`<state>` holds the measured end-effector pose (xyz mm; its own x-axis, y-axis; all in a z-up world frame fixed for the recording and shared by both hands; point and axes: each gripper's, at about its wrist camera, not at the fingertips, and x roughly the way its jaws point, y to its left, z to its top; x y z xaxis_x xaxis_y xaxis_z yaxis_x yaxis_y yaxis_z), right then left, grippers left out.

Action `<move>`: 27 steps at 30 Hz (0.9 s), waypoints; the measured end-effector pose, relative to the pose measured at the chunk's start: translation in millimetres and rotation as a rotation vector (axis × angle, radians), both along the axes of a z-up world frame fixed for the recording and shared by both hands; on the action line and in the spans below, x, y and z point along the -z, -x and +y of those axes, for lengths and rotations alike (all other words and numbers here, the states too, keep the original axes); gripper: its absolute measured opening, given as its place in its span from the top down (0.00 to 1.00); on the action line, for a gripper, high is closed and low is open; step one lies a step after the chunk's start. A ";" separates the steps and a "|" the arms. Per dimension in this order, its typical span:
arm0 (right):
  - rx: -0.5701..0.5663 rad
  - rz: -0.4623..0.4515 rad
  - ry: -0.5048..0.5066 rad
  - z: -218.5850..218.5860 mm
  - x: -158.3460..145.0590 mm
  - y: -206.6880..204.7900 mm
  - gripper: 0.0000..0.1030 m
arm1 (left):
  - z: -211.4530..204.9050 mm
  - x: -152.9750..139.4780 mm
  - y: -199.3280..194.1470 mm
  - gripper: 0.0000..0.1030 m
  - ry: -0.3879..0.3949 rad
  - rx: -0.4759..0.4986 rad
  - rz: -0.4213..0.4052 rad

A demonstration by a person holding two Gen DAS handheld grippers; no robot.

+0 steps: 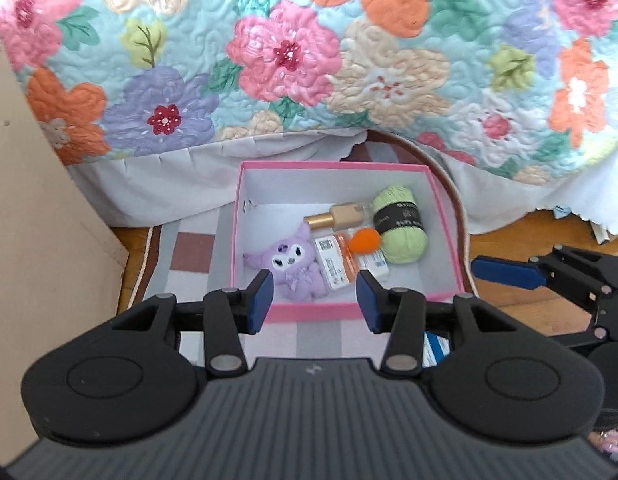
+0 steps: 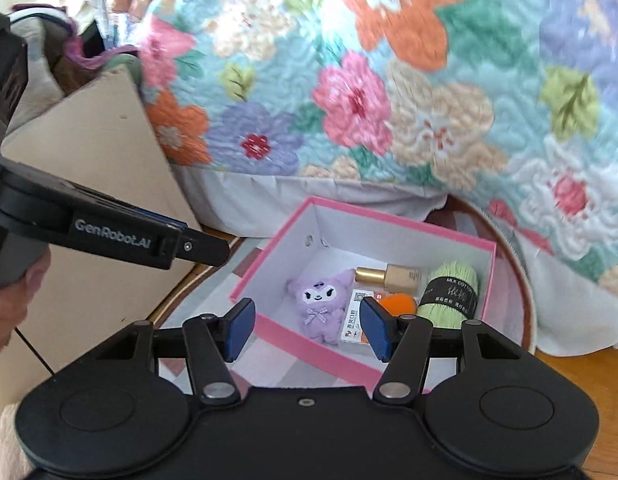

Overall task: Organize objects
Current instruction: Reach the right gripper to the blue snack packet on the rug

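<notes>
A pink box (image 1: 333,165) (image 2: 389,216) with a white inside stands on a checked mat. In it lie a purple plush toy (image 1: 293,264) (image 2: 325,296), a gold-capped bottle (image 1: 341,216) (image 2: 393,274), a green yarn ball (image 1: 401,224) (image 2: 453,292), an orange ball (image 1: 365,240) (image 2: 397,304) and small white cartons (image 1: 333,260) (image 2: 351,328). My left gripper (image 1: 315,300) hangs above the box's near wall, open, nothing between its blue pads. My right gripper (image 2: 308,328) hovers above the box's near corner, also open and empty.
A floral quilt (image 1: 285,52) hangs over the bed edge just behind the box. A cardboard carton (image 1: 41,216) stands at the left. The mat (image 1: 189,248) lies on a wooden floor (image 1: 509,236). A blue-and-white packet (image 1: 435,350) lies on the mat by the box's near right corner.
</notes>
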<state>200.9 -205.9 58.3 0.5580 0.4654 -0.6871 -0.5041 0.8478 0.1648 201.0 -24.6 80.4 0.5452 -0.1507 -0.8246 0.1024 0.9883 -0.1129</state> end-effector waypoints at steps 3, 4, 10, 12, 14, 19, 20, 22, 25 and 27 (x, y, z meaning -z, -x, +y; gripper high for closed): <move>-0.040 -0.006 0.024 -2.2 -14.2 21.1 0.37 | -2.3 -14.0 18.6 0.54 -0.010 0.017 -0.008; -0.047 -0.014 0.030 -3.5 -18.2 29.2 0.36 | -3.5 -18.4 25.8 0.53 -0.016 0.022 -0.013; -0.087 -0.053 0.064 -15.6 -31.1 77.5 0.29 | -7.3 -33.5 67.1 0.46 -0.015 0.047 -0.028; -0.099 -0.063 0.080 -19.7 -30.8 91.1 0.26 | -10.6 -32.5 81.2 0.43 -0.023 0.062 -0.032; -0.114 -0.066 0.098 -24.0 -27.8 103.6 0.24 | -14.4 -28.3 93.0 0.42 -0.028 0.077 -0.024; -0.134 -0.068 0.131 -33.6 -15.1 128.6 0.18 | -21.6 -5.4 120.2 0.39 -0.020 0.112 0.026; -0.132 -0.066 0.136 -35.8 -11.3 132.0 0.17 | -22.9 -0.3 124.6 0.38 -0.017 0.118 0.032; -0.121 -0.065 0.141 -40.1 -3.3 136.8 0.13 | -24.4 10.6 132.0 0.35 -0.004 0.129 0.049; -0.122 -0.059 0.149 -46.2 12.7 140.5 0.11 | -24.9 29.4 137.8 0.28 0.031 0.122 0.070; -0.118 -0.053 0.151 -49.3 26.7 140.4 0.11 | -25.9 43.7 136.8 0.23 0.043 0.111 0.084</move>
<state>60.5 -255.2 31.7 0.5431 0.4233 -0.7252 -0.6060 0.7954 0.0104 64.2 -50.5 36.7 0.4524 -0.2421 -0.8583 0.1992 0.9656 -0.1673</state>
